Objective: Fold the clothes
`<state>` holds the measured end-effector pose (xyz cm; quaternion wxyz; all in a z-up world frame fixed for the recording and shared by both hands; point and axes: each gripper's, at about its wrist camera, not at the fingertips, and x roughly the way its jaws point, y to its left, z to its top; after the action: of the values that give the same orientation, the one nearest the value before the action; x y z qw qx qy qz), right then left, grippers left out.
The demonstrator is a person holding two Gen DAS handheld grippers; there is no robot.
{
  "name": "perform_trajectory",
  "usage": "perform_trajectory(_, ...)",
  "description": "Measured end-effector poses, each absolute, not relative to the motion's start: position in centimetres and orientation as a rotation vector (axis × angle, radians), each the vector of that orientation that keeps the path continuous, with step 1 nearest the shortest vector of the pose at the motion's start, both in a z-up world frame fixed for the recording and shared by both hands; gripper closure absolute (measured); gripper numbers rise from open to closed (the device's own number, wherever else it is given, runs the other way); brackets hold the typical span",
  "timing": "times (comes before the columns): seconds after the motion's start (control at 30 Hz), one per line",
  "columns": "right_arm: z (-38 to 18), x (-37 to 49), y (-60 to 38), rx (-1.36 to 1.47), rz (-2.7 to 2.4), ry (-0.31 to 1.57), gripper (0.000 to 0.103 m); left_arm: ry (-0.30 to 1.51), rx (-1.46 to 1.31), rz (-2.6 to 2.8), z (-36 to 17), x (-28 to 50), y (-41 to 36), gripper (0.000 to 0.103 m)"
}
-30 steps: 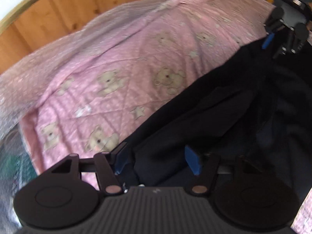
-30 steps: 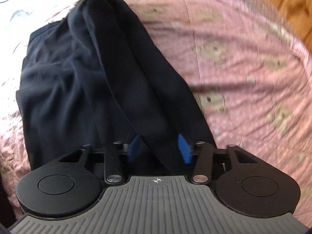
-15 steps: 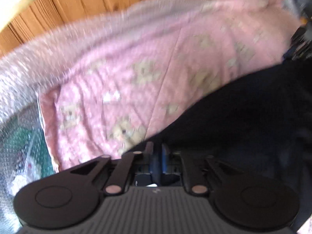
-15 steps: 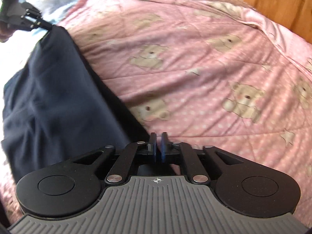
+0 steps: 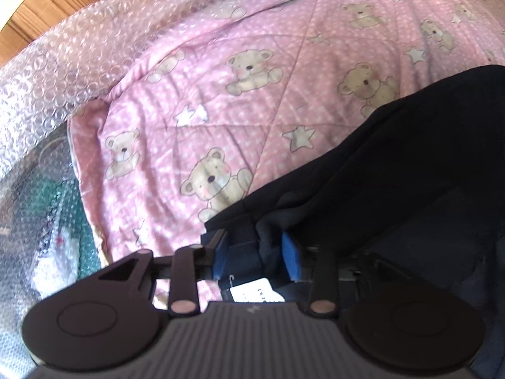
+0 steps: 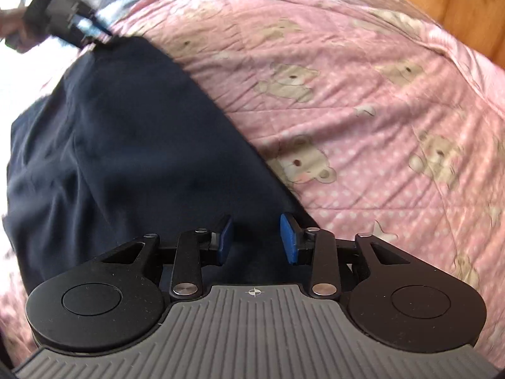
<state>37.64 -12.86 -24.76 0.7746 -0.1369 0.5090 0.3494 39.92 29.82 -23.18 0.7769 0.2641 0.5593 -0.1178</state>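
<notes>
Both jaw sets just reopened. Left gripper [image 5: 255, 254] straddles the dark garment [image 5: 410, 164] hem, lower centre; right gripper [image 6: 257, 240] above it, unclamped. Risk: released fold springs back on the quilt [image 5: 252, 94].

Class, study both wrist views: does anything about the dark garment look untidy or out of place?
Yes. Near the left gripper, the dark garment is bunched in thick ridges, and a white tag pokes out at its edge. Elsewhere it lies fairly flat on the pink quilt.

Dark navy garment [image 6: 120, 145] lies folded, slightly rumpled, on the pink quilt [image 6: 363, 126].
</notes>
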Motion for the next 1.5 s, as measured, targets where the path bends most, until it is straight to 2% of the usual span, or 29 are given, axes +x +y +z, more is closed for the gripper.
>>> perform_trajectory(0.07,-24.5,37.7,-13.0,-0.331,0.705,1.113,0.069,1.205,0.58,-0.226,-23.1,39.7,29.8,0.057)
perform_trajectory(0.23,-22.5,36.8,-12.5,-0.391,0.647,1.084,0.067,1.176,0.555,-0.2,-21.4,39.0,29.6,0.057)
perform_trajectory(0.43,-21.3,35.4,-10.4,-0.381,0.668,1.055,0.056,1.149,0.534,-0.212,-20.1,38.3,28.3,0.056)
perform_trajectory(0.6,-23.9,35.0,-10.2,-0.455,0.58,1.113,0.053,1.185,0.503,-0.175,-22.2,38.2,28.0,0.055)
perform_trajectory(0.7,-24.6,34.9,-13.5,-0.371,0.492,1.138,0.045,1.19,0.48,-0.081,-23.0,38.4,29.5,0.054)
perform_trajectory(0.9,-22.9,33.8,-16.6,-0.358,0.403,1.138,0.047,1.138,0.239,-0.022,-19.9,37.9,34.4,0.052)
perform_trajectory(1.17,-21.5,35.4,-11.9,-0.467,0.429,1.084,0.046,1.173,0.035,-0.093,-21.5,38.9,34.6,0.05)
perform_trajectory(1.23,-21.6,36.1,-11.1,-0.487,0.41,1.091,0.046,1.182,0.006,-0.114,-22.0,39.1,34.1,0.054)
perform_trajectory(1.3,-21.8,36.5,-10.8,-0.478,0.392,1.103,0.046,1.177,0.063,-0.106,-22.3,39.2,33.2,0.069)
perform_trajectory(1.33,-21.9,36.7,-10.8,-0.474,0.383,1.108,0.046,1.17,0.084,-0.097,-22.3,39.3,33.1,0.084)
perform_trajectory(1.37,-21.9,36.7,-10.9,-0.47,0.377,1.114,0.046,1.164,0.093,-0.087,-22.3,39.4,33.2,0.09)
perform_trajectory(1.5,-22.6,36.6,-11.5,-0.445,0.362,1.141,0.045,1.145,0.081,-0.044,-21.9,39.6,34.5,0.093)
